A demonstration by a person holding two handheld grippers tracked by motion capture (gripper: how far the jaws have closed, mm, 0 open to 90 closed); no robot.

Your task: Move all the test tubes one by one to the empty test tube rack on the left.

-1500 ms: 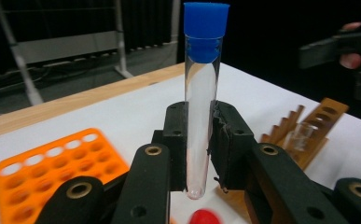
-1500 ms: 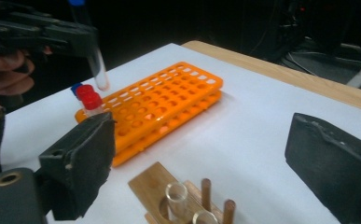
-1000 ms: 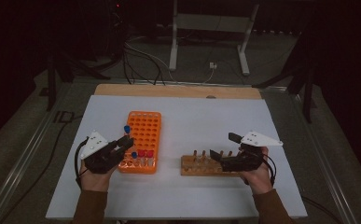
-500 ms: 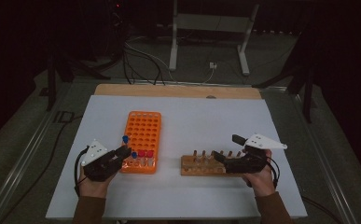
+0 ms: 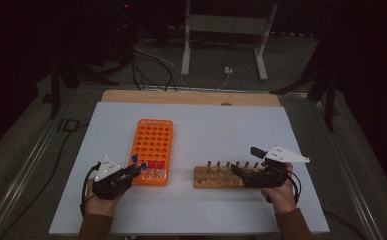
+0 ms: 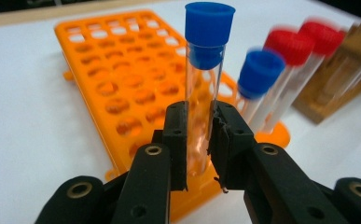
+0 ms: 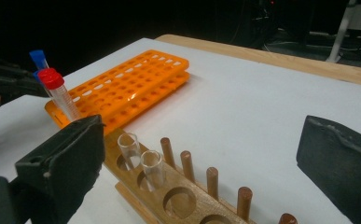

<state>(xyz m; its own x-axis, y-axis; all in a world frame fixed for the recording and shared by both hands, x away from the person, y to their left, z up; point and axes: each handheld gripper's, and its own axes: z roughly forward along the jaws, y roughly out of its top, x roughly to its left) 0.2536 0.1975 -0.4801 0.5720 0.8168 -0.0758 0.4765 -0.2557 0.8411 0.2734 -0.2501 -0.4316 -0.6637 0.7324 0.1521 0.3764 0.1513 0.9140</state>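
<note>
While the left gripper [image 6: 198, 140] is seen at the lower centre of its own view, its jaws are closed on a blue-capped tube [image 6: 205, 88] standing upright at the near edge of the orange rack [image 6: 122, 88]. Beside it, toward the upper right, another blue-capped tube [image 6: 257, 84] and two red-capped tubes [image 6: 290, 70] are seated. At the lower right of the high view, the right gripper [image 5: 241, 172] is held wide open at the wooden rack [image 5: 216, 177], where two uncapped tubes [image 7: 141, 158] are lodged.
</note>
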